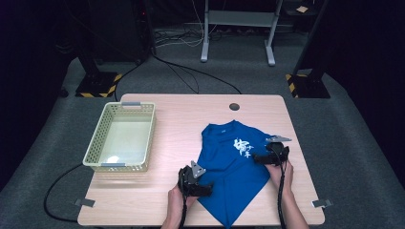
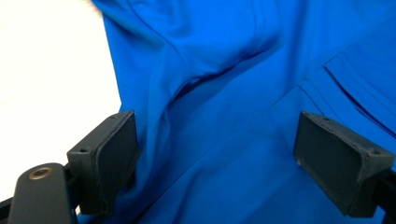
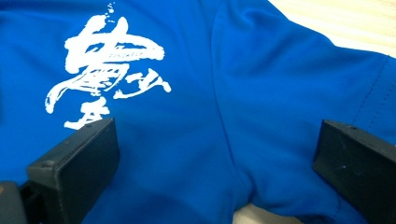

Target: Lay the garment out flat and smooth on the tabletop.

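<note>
Left tongs (image 1: 203,190): jaws wide, straddling shirt's left edge, nothing pinched; low over the cloth, probably to take the hem.
Right tongs (image 1: 260,159): jaws wide, over sleeve fold, no grip.
Shirt (image 1: 229,167): blue, print up, flat on worktop (image 1: 176,124), skewed toward near-right.
Basket (image 1: 95,148): empty, far left, likely the drop point.

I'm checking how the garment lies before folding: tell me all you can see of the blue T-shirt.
The blue T-shirt is smooth knit-looking fabric with a white brush-style print on the chest. It lies spread but rumpled on the wooden table, collar toward the far edge, hem toward the person. The left gripper and right gripper hover at its sides, jaws open over the cloth.
</note>
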